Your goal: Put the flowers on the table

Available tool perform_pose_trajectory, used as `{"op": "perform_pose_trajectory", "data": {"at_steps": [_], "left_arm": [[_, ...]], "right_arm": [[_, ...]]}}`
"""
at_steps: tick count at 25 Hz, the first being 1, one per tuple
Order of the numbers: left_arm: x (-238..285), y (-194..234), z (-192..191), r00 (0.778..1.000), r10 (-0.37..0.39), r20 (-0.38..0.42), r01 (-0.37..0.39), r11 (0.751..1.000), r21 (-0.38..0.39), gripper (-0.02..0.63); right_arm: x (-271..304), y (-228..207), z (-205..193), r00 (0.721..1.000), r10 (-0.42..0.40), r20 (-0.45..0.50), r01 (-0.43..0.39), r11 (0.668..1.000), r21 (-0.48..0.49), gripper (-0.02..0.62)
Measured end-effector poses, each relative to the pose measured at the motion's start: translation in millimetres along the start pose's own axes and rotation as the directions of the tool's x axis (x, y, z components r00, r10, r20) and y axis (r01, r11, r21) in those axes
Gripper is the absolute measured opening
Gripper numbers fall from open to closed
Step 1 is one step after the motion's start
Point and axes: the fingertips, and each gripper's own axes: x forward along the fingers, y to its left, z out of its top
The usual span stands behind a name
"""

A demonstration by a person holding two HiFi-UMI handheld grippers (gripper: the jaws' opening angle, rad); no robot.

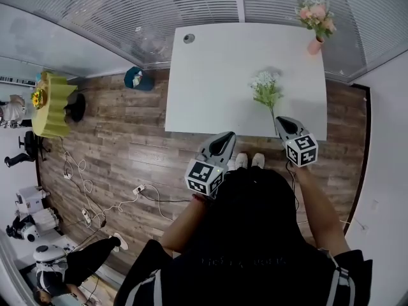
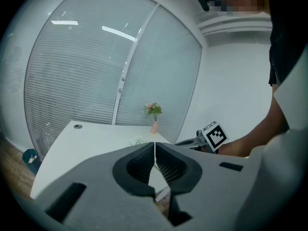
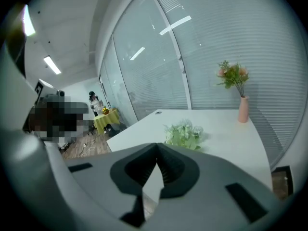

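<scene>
Flowers (image 1: 266, 89) lie on the surface (image 1: 210, 75), right of centre, stem running down-frame to just beside your nearer right tongs (image 1: 282, 121). These and the left tongs (image 1: 225, 137) are both closed, empty.

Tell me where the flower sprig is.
Head view: the flower sprig lies on the right half of the white table, just ahead of the right claw, nearer than the pink vase.
</scene>
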Motion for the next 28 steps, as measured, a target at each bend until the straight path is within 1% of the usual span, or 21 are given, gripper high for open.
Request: {"op": "perform_pose_trajectory", "data": {"at_steps": [4,8,12,14,17,20,24,28], "left_arm": [[1.1,-4.3,1.6,1.0,-0.007,0.011,0.007,1.0,0.005,0.021],[0.5,-3.8,4.9,1.0,-0.007,0.026,0.006,1.0,0.012,0.021],[-4.9,-10.0,14.6,0.997,-0.028,0.073,0.027,0.999,0.019,0.021],[-6.3,-11.4,20.5,0.995,-0.038,0.088,0.036,0.999,0.028,0.021],[-7.7,-8.3,21.7,0.996,-0.037,0.084,0.035,0.999,0.028,0.021],[-9.6,-8.0,20.1,0.996,-0.037,0.082,0.035,0.999,0.029,0.021],[-10.7,-10.5,21.7,0.995,-0.05,0.085,0.047,0.998,0.034,0.021],[-12.2,-15.4,28.2,0.992,-0.062,0.107,0.056,0.997,0.056,0.021]], "right_arm": [[-15.1,13.9,16.6,0.998,0.023,0.053,-0.022,0.999,-0.031,0.031],[-32.2,27.7,32.8,0.993,0.049,0.109,-0.045,0.998,-0.04,0.031],[-54.8,46.8,55.6,0.981,0.078,0.179,-0.065,0.995,-0.081,0.031],[-65.6,56.9,70.5,0.971,0.091,0.221,-0.067,0.991,-0.114,0.031],[-81.9,74.8,92.1,0.949,0.119,0.291,-0.071,0.983,-0.17,0.031],[-96.5,91.1,107.3,0.93,0.151,0.334,-0.077,0.971,-0.224,0.031],[-111.4,105.7,121.5,0.912,0.175,0.372,-0.08,0.963,-0.257,0.031],[-127.0,117.7,130.3,0.894,0.194,0.405,-0.085,0.959,-0.271,0.031]]}}
